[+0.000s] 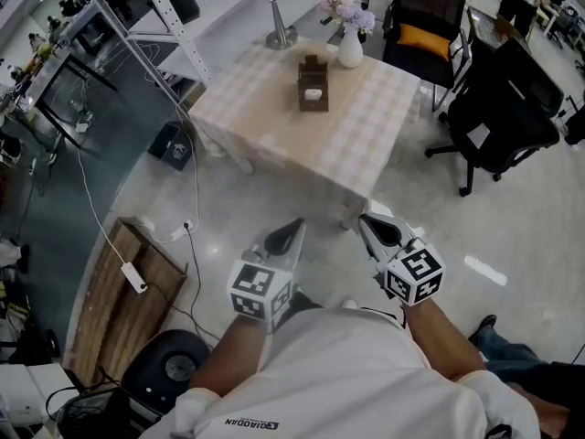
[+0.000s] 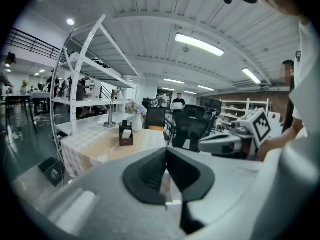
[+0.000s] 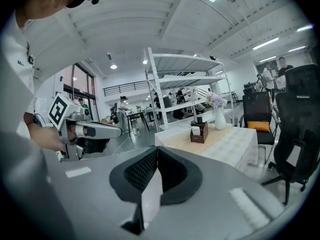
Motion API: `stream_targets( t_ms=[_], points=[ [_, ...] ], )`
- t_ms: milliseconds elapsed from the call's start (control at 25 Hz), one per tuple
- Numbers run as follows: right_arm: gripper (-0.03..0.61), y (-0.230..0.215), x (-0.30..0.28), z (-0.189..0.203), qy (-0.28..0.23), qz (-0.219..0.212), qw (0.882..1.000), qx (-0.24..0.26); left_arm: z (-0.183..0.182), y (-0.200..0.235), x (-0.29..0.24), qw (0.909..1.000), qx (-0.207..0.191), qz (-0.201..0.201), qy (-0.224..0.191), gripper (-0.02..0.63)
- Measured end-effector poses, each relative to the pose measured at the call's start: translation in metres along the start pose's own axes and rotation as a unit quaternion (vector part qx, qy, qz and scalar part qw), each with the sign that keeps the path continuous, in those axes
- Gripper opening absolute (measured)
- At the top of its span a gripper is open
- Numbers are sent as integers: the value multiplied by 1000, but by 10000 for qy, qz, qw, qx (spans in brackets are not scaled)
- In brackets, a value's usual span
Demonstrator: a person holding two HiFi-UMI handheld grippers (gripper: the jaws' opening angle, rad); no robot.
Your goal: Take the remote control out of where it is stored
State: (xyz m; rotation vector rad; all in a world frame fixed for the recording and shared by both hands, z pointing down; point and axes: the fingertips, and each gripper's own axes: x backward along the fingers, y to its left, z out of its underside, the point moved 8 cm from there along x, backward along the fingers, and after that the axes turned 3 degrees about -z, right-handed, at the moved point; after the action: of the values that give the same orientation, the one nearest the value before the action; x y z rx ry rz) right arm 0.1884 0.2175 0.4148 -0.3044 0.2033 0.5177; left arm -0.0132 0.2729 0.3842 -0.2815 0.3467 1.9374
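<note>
The left gripper (image 1: 294,228) and the right gripper (image 1: 366,223) were both clenched on nothing, jaws pressed together, and hung side by side over the pale floor (image 1: 274,199) just short of the table (image 1: 366,131). Well ahead of them, near the middle of the checked tabletop, stood a dark wooden holder (image 1: 313,99), and what looked like the remote control (image 1: 313,92), a pale piece, sat upright in its front pocket. Beyond the holder stood a white vase (image 1: 350,49) of flowers and a lamp base (image 1: 281,37), and a black office chair (image 1: 498,108) stood off the table's right side.
</note>
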Motion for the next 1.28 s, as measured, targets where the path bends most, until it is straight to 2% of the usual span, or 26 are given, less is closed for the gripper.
stream_targets(
  t_ms=[440,840,1280],
  points=[
    [8,1,-49,-11,-32,244,9996,-104,-9,51,-17,9995,-98,294,115,3],
    [8,20,-101,-26,23,531,9984,-172,-19,115,-15,9982,-145,552,173,3],
    [6,41,-149,-29,50,809,9964,-242,-15,172,-6,9969,-271,711,215,3]
  ],
)
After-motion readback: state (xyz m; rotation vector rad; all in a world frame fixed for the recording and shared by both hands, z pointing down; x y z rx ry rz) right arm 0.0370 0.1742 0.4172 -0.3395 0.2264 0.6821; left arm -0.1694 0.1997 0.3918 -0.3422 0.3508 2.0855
